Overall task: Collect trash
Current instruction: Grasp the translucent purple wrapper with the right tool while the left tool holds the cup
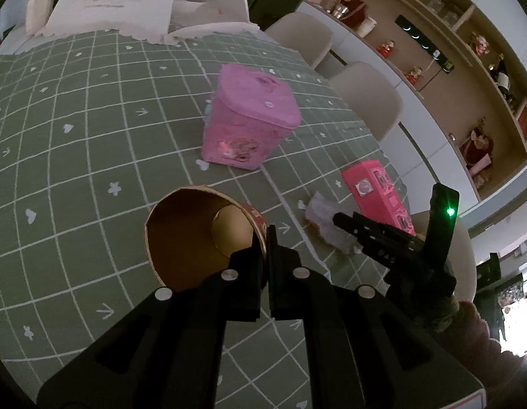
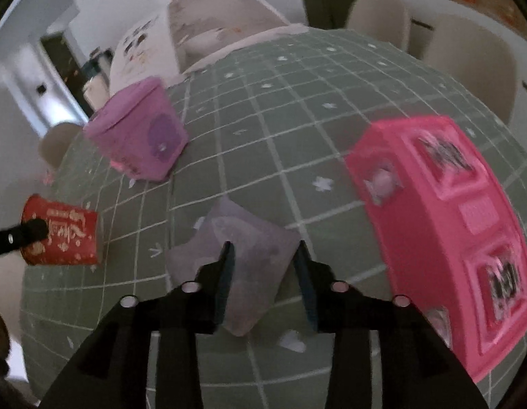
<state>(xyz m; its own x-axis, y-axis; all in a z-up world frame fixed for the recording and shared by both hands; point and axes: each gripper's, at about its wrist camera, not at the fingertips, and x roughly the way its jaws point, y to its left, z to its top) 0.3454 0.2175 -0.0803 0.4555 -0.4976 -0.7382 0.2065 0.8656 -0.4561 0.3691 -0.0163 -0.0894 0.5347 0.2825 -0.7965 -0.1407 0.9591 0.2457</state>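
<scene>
Trash collection is mid-pickup here on the green checked desk [image 2: 263, 129]. Take the bright pink box [image 2: 444, 238] as the landmark: the lilac tin [image 2: 140, 136] sits well away from it, across the cloth. Just beside the box lies the crumpled tissue [image 2: 243, 255], and the right gripper [image 2: 263, 283], tilted steeply down, has its jaws straddling it, apart, pads not visibly pressing. Farther from the box, the left gripper [image 1: 268, 266] is clamped on the rim of the red paper cup [image 1: 195, 238], tipped open-mouthed. Next, I'd say: squeeze the tissue, lift, drop it in.
</scene>
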